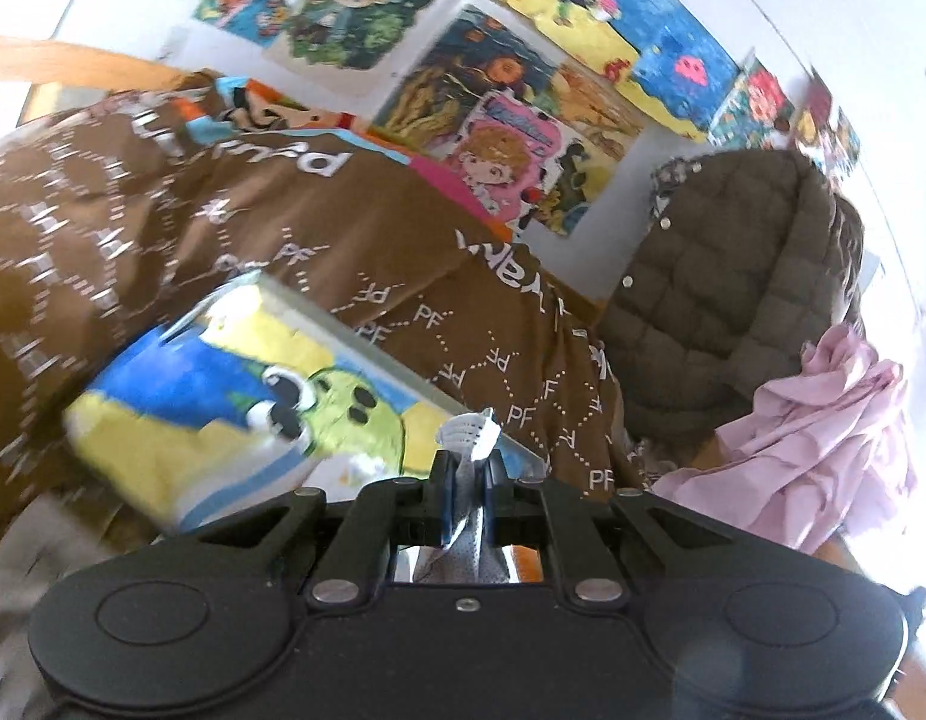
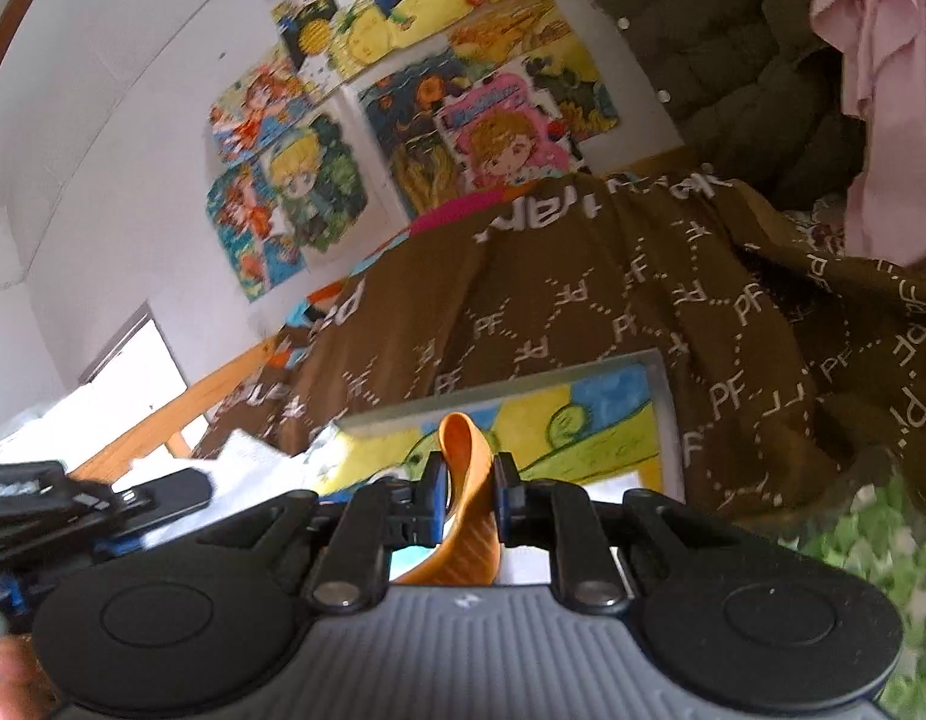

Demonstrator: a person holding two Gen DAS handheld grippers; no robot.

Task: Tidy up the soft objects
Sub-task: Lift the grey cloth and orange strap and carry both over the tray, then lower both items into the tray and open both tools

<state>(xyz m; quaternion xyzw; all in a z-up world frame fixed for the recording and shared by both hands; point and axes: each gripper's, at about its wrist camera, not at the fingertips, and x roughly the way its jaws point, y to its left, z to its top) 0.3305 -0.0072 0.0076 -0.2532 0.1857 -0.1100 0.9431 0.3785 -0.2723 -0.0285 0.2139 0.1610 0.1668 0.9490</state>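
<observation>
My left gripper (image 1: 468, 483) is shut on a fold of white-grey patterned cloth (image 1: 472, 429) that sticks up between its blue pads. My right gripper (image 2: 469, 483) is shut on an orange textured fabric strip (image 2: 466, 480) that loops up between its fingers. Ahead of both lies a cartoon-printed yellow and blue pillow (image 1: 235, 396), which also shows in the right wrist view (image 2: 553, 426). Behind it is a brown blanket with white "PF" lettering (image 1: 403, 240), also seen from the right wrist (image 2: 643, 300). The left gripper's body shows at the lower left of the right wrist view (image 2: 73, 504).
A dark olive quilted jacket (image 1: 721, 282) and a pink cloth (image 1: 823, 438) lie at the right, also in the right wrist view (image 2: 733, 60) (image 2: 883, 90). Colourful drawings (image 1: 505, 150) cover the white wall. A wooden bed frame (image 2: 181, 414) runs at left. A green-patterned fabric (image 2: 883, 546) lies at lower right.
</observation>
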